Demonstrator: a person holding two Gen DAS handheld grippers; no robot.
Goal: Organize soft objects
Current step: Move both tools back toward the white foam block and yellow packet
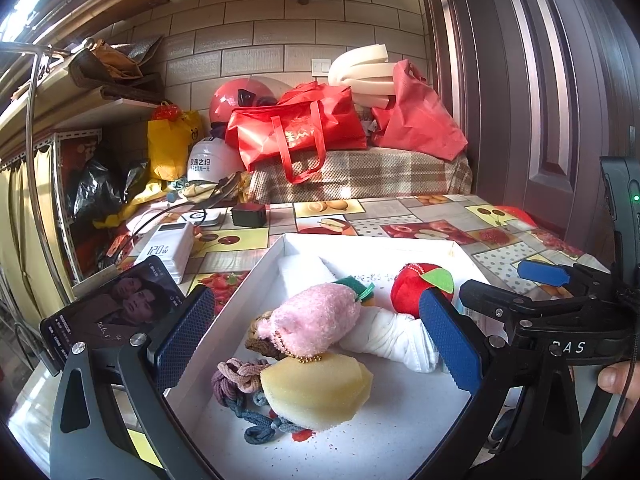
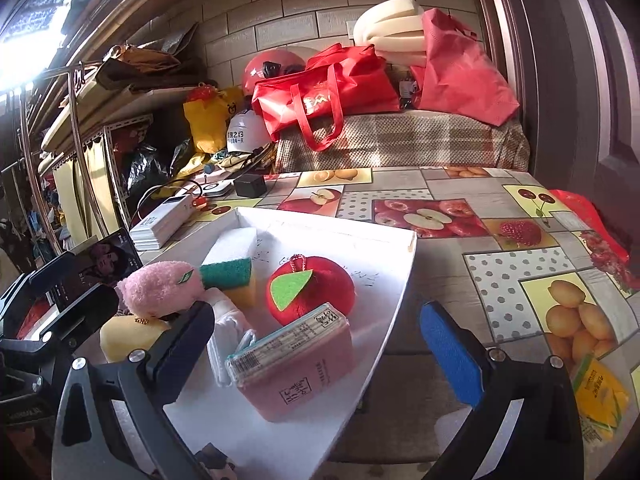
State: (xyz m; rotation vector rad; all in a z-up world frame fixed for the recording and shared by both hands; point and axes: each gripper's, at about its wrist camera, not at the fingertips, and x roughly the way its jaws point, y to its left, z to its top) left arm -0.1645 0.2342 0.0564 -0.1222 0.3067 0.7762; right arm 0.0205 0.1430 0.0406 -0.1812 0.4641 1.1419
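Observation:
A white shallow box (image 1: 400, 432) (image 2: 392, 264) holds soft things: a pink plush (image 1: 316, 320) (image 2: 160, 288), a yellow sponge (image 1: 320, 388) (image 2: 128, 336), a red plush apple (image 1: 416, 284) (image 2: 316, 288), a rolled white cloth (image 1: 396, 340) (image 2: 228, 332), braided cords (image 1: 240, 380), a green-topped sponge (image 2: 232, 276) and a white foam block (image 1: 304, 272) (image 2: 236, 244). A pink tissue pack (image 2: 296, 364) lies in the box. My left gripper (image 1: 316, 348) is open over the pile, holding nothing. My right gripper (image 2: 324, 348) is open around the tissue pack, not touching it.
A phone (image 1: 108, 312) leans left of the box, with a white power bank (image 1: 168, 248) and a black charger (image 1: 248, 214) behind. Red bags (image 1: 296, 128) sit on a checked bench at the back. A yellow packet (image 2: 600, 396) lies on the fruit-print tablecloth (image 2: 520, 280) at right.

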